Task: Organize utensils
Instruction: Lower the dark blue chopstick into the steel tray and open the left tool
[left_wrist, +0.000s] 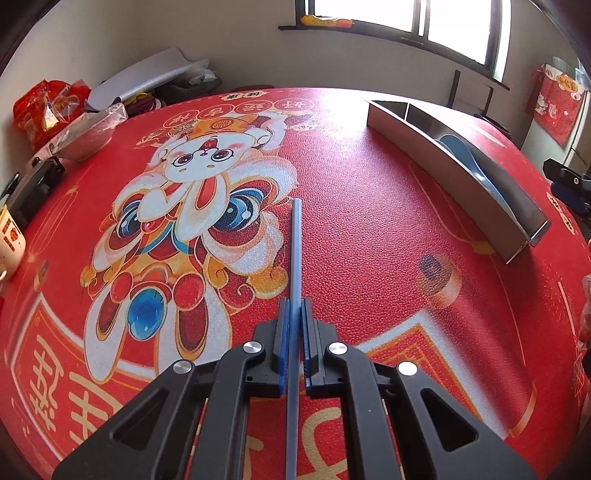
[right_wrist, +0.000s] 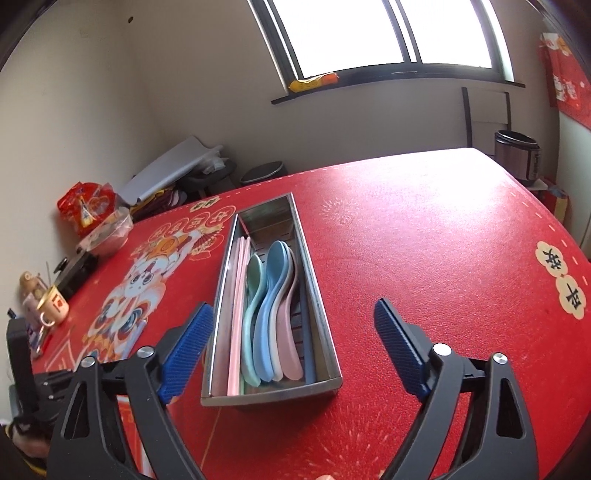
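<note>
1. Left tool (left_wrist: 294, 314) is clenched on a blue chopstick (left_wrist: 295, 243), gripping it partway along so the free length runs straight ahead between the two pads, clear above the red worktop (left_wrist: 369, 206).
2. Right tool (right_wrist: 291, 332) is spread wide and holds nothing; it hovers just in front of the near end of the steel utensil tray (right_wrist: 271, 393), one pad to either side of it.
3. That tray sits on the worktop, off to the right of the left tool and well apart from the chopstick's tip. From the left wrist view only its long wall and a bit of blue spoon (left_wrist: 458, 147) show.
4. Inside the tray, seen from the right wrist view, pink chopsticks (right_wrist: 236, 302) lie along the left side, a nest of pastel spoons (right_wrist: 271, 306) fills the middle, and a dark blue stick (right_wrist: 308, 332) seems to lie along the right wall.
5. I judge the step in hand to be carrying this chopstick over to the tray, with most of the sorting apparently done.
6. Next the left tool would need to swing right, line the chopstick up with the tray's long axis, and lower it beside the matching stick before letting go; a crooked approach could catch the rim.
</note>
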